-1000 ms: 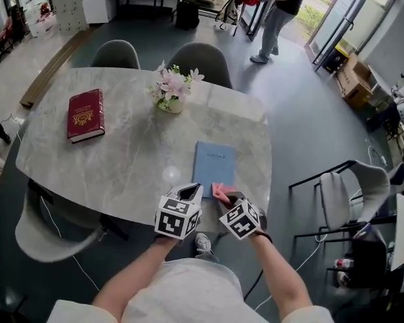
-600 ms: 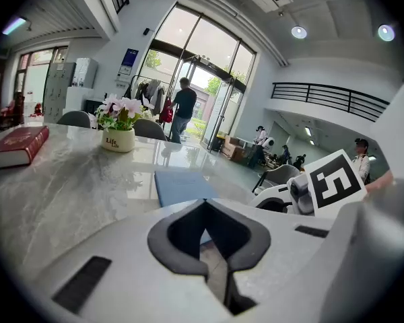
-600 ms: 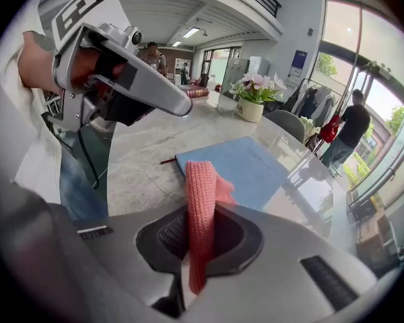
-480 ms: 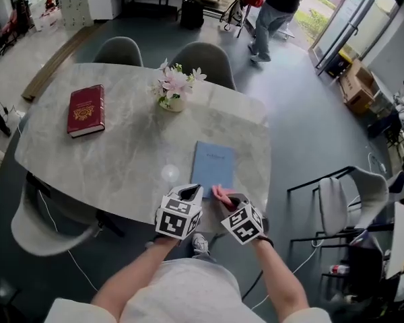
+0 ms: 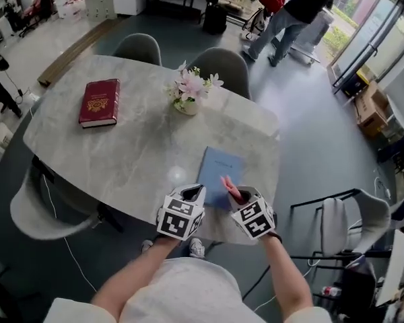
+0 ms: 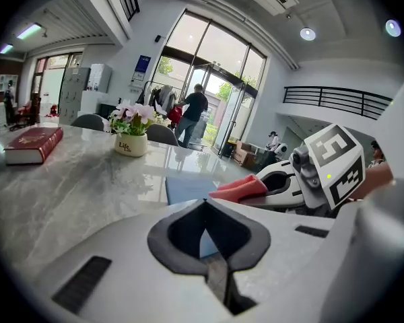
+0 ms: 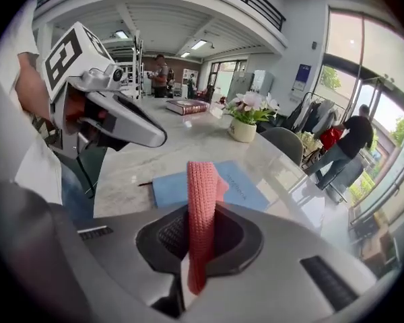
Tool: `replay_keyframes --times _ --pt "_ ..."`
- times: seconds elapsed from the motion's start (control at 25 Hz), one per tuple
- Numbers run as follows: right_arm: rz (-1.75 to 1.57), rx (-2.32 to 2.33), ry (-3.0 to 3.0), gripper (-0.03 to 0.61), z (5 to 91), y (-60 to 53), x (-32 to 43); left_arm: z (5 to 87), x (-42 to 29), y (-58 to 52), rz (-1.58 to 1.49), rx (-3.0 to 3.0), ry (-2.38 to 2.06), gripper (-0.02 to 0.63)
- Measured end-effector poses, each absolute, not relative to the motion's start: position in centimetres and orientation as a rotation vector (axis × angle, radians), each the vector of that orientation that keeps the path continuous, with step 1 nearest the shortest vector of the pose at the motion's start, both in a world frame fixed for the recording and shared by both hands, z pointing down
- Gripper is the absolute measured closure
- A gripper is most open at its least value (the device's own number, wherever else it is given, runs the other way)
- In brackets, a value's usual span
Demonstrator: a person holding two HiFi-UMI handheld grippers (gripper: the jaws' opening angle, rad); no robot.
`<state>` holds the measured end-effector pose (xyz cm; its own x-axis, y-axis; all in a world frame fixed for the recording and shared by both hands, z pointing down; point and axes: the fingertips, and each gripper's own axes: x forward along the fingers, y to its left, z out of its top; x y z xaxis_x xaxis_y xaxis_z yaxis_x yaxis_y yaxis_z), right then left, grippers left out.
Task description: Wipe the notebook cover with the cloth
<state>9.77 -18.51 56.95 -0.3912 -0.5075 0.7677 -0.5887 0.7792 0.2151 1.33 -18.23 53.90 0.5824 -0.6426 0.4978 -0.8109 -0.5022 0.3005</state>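
Marble table (image 5: 121, 153) on grey floor (image 5: 310, 113); right tongs (image 7: 200, 229) tight on cloth (image 7: 202, 194), left tongs (image 6: 205, 233) closed.

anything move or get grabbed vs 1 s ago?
The right gripper, shut on the pink cloth, has edged forward, carrying the cloth further over the near edge of the blue notebook. Nothing grabbed or released; the left gripper stays shut and empty. Notebook, red book, flower pot unmoved.

1. The notebook (image 5: 219, 167) lay on the table (image 5: 121, 147), near its front edge, toward the right.
2. The book (image 5: 99, 102) lay far left, and the flower pot (image 5: 186, 106) stood behind the notebook.
3. 2 chairs (image 5: 220, 62) stood behind the table.
4. The left gripper (image 5: 192, 192) sat just left of the right gripper (image 5: 237, 195), whose cloth (image 5: 230, 186) was over the notebook's near end.
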Motion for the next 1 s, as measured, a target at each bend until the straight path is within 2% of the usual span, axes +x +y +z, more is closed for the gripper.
replay_keyframes --times 0.56,1.0 --pt "-0.023 0.676 -2.109 0.563 55.3 -25.1 7.4 53.7 -0.1 -19.1 0.421 2.228 -1.301 0.607" --pt "-0.104 0.584 -2.07 0.563 57.4 -29.8 5.4 54.1 -1.0 -19.1 0.416 2.173 -1.37 0.607"
